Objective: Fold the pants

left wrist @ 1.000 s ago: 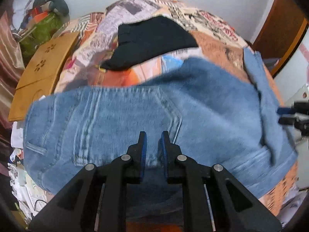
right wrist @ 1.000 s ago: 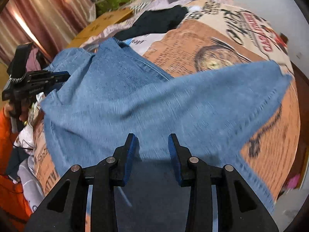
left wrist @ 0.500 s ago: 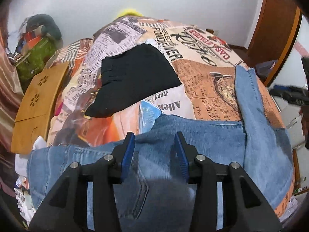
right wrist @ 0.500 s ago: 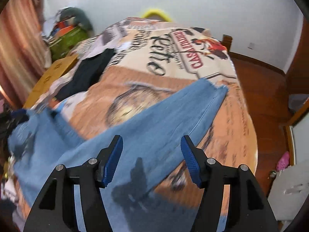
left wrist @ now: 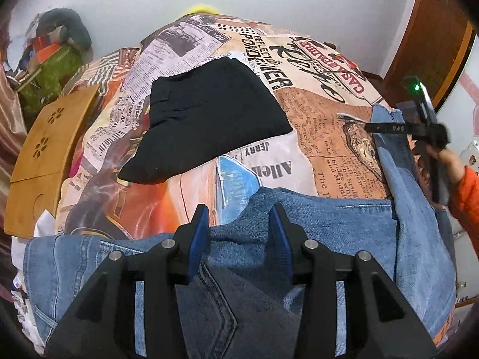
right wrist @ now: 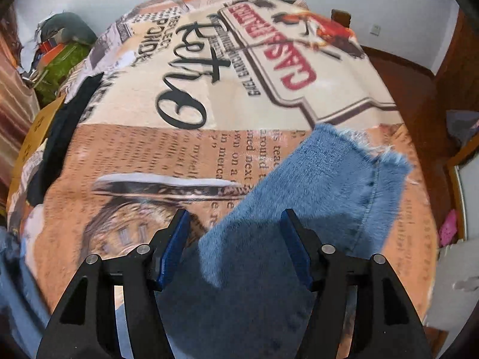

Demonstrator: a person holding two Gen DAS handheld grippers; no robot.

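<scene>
Lying across near edge of bed [left wrist: 314, 95]: jeans [left wrist: 344, 227], one leg toward right edge. Left gripper [left wrist: 239, 227] part open, empty; right gripper [right wrist: 236, 233] just widened, straddling frayed hem [right wrist: 353, 137], unpinched. Mid-fold; next: grasp hem.

Right gripper [right wrist: 235, 240], jaws just been opening & clear of cloth, over blue jeans [right wrist: 314, 191] leg; frayed hem at 2 o'clock. Newspaper-print bedspread [right wrist: 209, 113] underneath. Black garment [right wrist: 64, 137] at 9 o'clock.
</scene>
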